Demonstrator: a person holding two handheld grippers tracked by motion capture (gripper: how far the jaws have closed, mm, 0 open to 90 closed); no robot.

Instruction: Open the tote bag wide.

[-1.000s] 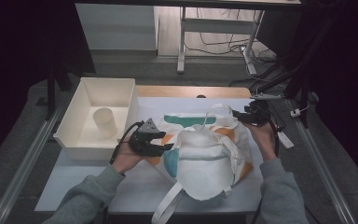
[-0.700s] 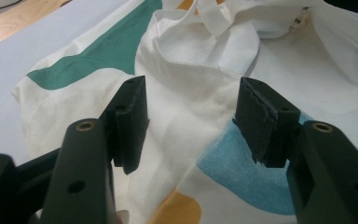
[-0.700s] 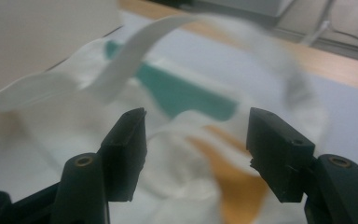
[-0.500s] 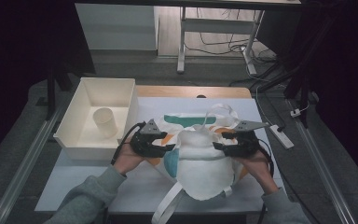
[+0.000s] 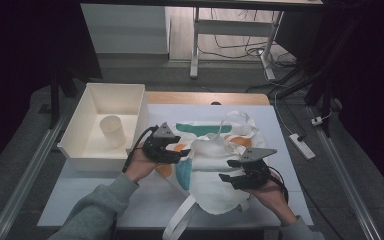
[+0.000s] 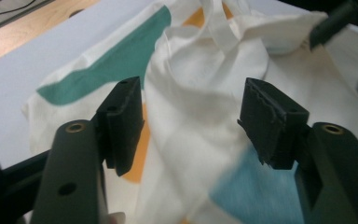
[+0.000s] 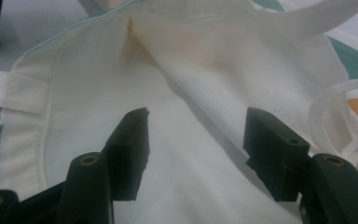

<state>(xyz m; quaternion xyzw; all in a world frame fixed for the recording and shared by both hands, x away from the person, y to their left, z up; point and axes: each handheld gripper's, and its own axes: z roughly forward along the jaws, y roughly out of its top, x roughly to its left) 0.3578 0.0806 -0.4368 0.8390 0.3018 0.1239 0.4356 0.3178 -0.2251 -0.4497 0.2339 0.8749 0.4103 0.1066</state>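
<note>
Crumpled cream cloth tote bag [image 5: 215, 170] with teal and orange patches, soft folds, mid white mat [image 5: 280, 125]. Left gripper [image 5: 177, 152] jaws just widening, astride fabric, ungripped. Right gripper [image 5: 227, 178] apart above cloth.

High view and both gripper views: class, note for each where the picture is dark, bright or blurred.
High view: the white table is lit, the floor and room around it fall to near black. Left gripper view: the tote bag is fairly sharp at centre, its teal patch near the jaws smears, as does the right gripper at the top corner. Right gripper view: soft, even light, the bag's seam readable, the near jaws slightly soft.
</note>
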